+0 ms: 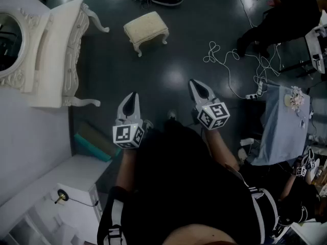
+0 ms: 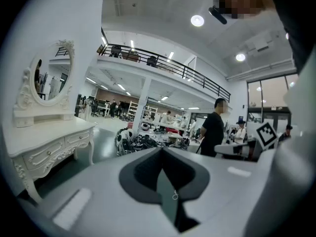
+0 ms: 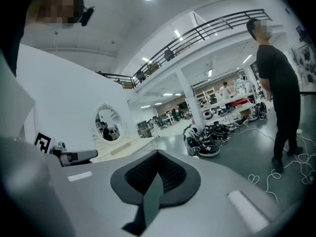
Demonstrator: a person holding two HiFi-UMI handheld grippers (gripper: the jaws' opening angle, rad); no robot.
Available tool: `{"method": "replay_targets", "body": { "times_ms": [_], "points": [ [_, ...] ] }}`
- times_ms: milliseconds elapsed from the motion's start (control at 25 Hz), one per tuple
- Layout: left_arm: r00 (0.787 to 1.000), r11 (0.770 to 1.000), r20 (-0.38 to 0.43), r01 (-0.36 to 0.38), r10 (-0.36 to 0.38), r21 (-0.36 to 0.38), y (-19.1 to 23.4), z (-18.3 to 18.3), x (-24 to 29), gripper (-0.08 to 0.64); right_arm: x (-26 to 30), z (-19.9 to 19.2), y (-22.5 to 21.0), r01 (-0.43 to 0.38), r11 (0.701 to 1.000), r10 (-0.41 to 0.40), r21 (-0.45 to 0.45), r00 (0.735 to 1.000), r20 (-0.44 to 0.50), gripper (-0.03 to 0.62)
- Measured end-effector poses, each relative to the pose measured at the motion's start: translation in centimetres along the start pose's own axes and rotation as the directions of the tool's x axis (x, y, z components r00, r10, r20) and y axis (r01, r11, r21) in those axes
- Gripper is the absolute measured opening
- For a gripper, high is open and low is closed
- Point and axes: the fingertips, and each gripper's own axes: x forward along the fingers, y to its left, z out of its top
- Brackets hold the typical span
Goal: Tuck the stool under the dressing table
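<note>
1. In front of the dressing bench (image 1: pixel 56 60), well apart from its curved legs and nearer its far end: cream stool (image 1: pixel 146 28), upright on four short legs on the dark floor (image 1: pixel 168 60), not tucked under.
2. On the dressing bench, at the back by the wall: oval mirror (image 1: pixel 7 42) in a carved white frame. Same bench (image 2: pixel 44 142) and mirror (image 2: pixel 52 78) at the left of the left claw view, drawer fronts facing the open floor.
3. Off the near end of the dressing bench, out from its front: left claw (image 1: pixel 132 97), pressed together with nothing between the jaws, well short of the stool. In its own view, closed to a single seam (image 2: pixel 160 152).
4. Farther out from the dressing bench, just beside the left claw: right claw (image 1: pixel 195 83), likewise pressed shut and empty, tip a little farther forward than the other. In its own view, jaws meeting flat (image 3: pixel 158 154), with the mirror (image 3: pixel 106 122) small at the left.
5. Beyond the stool, on the side away from the dressing bench: loops of white cable (image 1: pixel 225 60) on the floor and a person in black (image 1: pixel 286 19).
6. Opposite the dressing bench, across the open floor: blue-covered table (image 1: pixel 283 131).
7. Past the near end of the dressing bench, along the same wall: teal box (image 1: pixel 94 142), then a white cabinet (image 1: pixel 61 182).
</note>
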Motion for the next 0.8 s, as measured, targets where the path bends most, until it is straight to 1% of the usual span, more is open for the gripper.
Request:
{"method": "replay_targets", "body": {
  "times_ms": [200,320,480,560,680,800],
  "points": [
    [1.0,1.0,0.008,-0.012,0.012,-0.009,-1.1,0.0,1.3,0.009,-0.1,0.7,-1.2,-0.004,0.999,0.004,-0.037,1.0,0.018,-0.003],
    [1.0,1.0,0.017,-0.025,0.025,0.0,-1.6,0.0,1.9,0.009,0.0,0.5,-1.8,-0.026,0.999,0.026,-0.031,1.0,-0.003,-0.003],
    [0.999,0.999,0.016,-0.046,0.046,-0.012,-2.4,0.0,2.8,0.009,0.1,0.6,-2.9,-0.046,0.998,0.046,-0.03,0.999,-0.013,-0.003],
    [0.998,0.998,0.016,-0.065,0.065,-0.016,-2.5,-0.3,3.1,0.009,0.2,1.0,-3.0,-0.074,0.995,0.074,-0.062,0.997,-0.008,-0.002],
    [0.994,0.994,0.023,-0.108,0.109,-0.025,-2.1,-0.4,3.5,0.009,0.9,1.3,-2.7,-0.145,0.983,0.144,-0.113,0.989,-0.021,-0.002],
    [0.992,0.991,0.019,-0.125,0.125,-0.04,-1.4,-0.3,4.5,0.009,2.0,1.5,-2.9,-0.169,0.979,0.166,-0.116,0.986,-0.033,-0.002]
  ]
}}
